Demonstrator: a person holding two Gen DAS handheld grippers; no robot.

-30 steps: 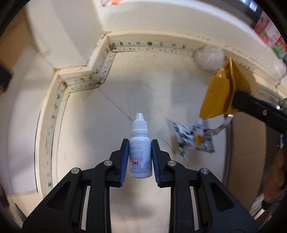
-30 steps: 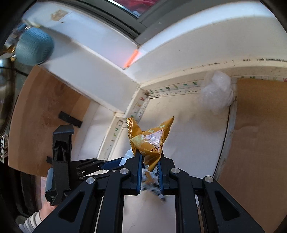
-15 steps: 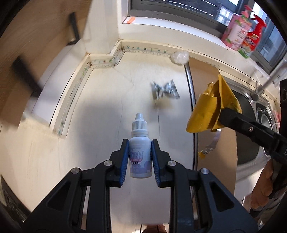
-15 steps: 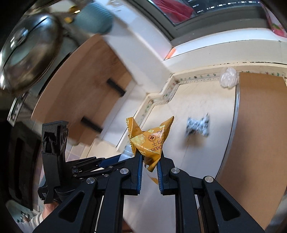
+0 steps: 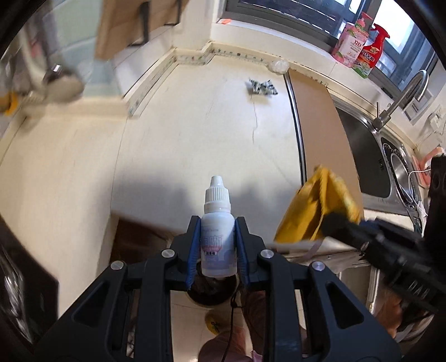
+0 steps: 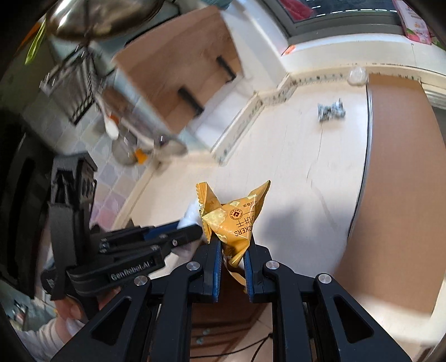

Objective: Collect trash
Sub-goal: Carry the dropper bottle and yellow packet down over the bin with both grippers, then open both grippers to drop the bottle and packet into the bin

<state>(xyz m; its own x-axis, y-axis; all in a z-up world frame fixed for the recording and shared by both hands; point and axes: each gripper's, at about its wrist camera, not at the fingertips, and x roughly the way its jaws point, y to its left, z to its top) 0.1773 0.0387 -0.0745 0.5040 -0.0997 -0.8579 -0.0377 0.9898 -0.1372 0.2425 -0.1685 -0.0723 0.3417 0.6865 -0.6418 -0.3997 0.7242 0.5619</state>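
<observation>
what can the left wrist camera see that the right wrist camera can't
Only the left wrist view shows the sink, faucet and red spray bottle.

Only the right wrist view shows the hanging pot lid and utensil rack.

Both show the left gripper shut on the dropper bottle, the right gripper shut on the yellow wrapper, and the crumpled wrapper on the counter.

A crumpled silver-grey foil wrapper [image 5: 261,87] lies on the cream stone countertop [image 5: 195,133]. Behind that wrapper, by the back wall, sits a clear crumpled plastic ball [image 5: 278,66]. The brown wooden board [image 5: 315,117] lies right of the wrapper, the steel sink [image 5: 365,156] beyond it.
</observation>
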